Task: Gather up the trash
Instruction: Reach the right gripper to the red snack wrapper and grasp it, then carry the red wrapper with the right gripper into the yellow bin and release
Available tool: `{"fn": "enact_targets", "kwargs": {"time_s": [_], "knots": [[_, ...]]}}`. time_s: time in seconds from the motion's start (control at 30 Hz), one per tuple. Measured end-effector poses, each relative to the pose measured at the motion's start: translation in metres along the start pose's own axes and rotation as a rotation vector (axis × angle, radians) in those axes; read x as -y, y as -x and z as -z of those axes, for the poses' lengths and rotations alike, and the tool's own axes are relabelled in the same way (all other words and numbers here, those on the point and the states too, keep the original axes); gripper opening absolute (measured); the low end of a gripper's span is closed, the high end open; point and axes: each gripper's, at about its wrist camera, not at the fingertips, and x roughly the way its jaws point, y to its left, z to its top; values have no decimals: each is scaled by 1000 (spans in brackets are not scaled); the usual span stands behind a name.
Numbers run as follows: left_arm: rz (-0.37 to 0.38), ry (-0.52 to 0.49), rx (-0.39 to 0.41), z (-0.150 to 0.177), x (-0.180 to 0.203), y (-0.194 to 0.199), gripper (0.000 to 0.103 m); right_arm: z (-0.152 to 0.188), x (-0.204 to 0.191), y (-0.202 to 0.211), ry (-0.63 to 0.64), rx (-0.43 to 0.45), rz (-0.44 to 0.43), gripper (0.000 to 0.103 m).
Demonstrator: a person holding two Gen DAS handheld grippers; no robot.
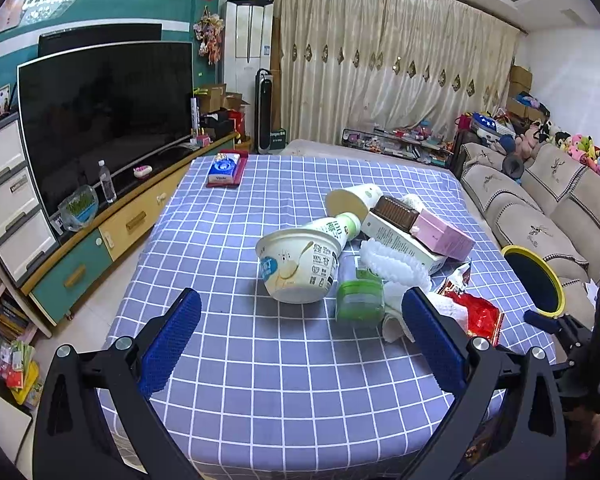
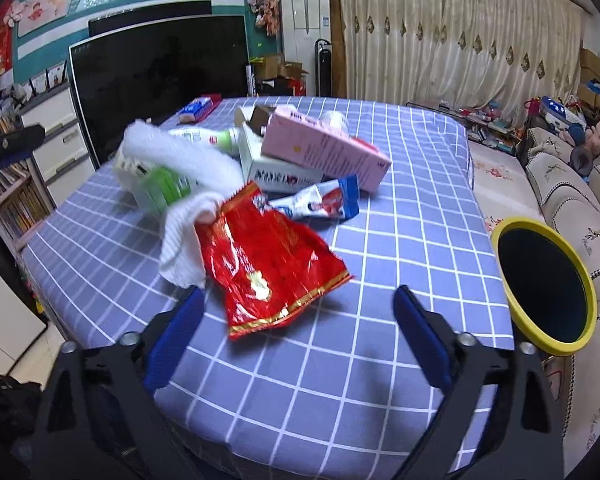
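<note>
Jaws of the right hand-held gripper stand wide at the bottom of the right wrist view, with nothing pressed between them; the lower edge of the red wrapper lies just ahead, in the middle of the frame, flat and crinkled on the checked worktop. The left hand-held gripper is also wide and empty at the bottom of its own view, over bare cloth short of the pile.

The wrapper looks like the piece in hand. A thin foil bag gives little to bite on, so the fingers should probably come down low, straddle its near gold-trimmed edge and close on a raised crease rather than on the flat sheet, or they may pinch the cloth too. A white cloth touches the wrapper's left side and seems to overlap its upper corner; lifting slowly would show whether it drags along.

At the right edge of the frame the yellow-rimmed bin gapes beside the worktop, near enough for a short carry.

Farther up lie a blue-and-white sachet, then the white box with a pink box tilted on it, and a green jar to the left. In the left wrist view a yogurt tub lies on its side mid-frame, with a paper cup behind it.
</note>
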Motion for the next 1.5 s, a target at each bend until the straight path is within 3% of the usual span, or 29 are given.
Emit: {"fn": "enact_targets", "kwargs": {"time_s": [0.13, 0.3, 0.43, 0.53, 0.63, 0.7, 0.77, 1.0, 1.37, 1.5], "knots": [[7, 0, -22, 2, 1, -12, 99, 3, -3, -15, 13, -46, -25, 83], [15, -4, -40, 3, 3, -23, 99, -3, 13, -29, -89, -58, -82, 83], [18, 4, -48, 4, 2, -30, 99, -9, 17, -36, -99, -63, -70, 83], [22, 8, -57, 5, 2, -34, 99, -14, 15, -41, -85, -67, -71, 75], [22, 2, -60, 6, 4, -35, 99, -18, 10, -40, -78, -56, -85, 63], [25, 2, -60, 6, 4, -35, 99, -20, 9, -39, -73, -53, -87, 30], [28, 3, -60, 6, 5, -35, 99, -18, 7, -37, -68, -53, -82, 8], [29, 0, -59, 6, 6, -34, 99, -17, 9, -19, -58, -8, -62, 2], [46, -16, -62, 5, 14, -35, 99, -28, 24, 42, -60, 120, -46, 2], [58, -32, -58, 4, 20, -34, 99, -30, 37, 55, -85, 162, -5, 2]]}}
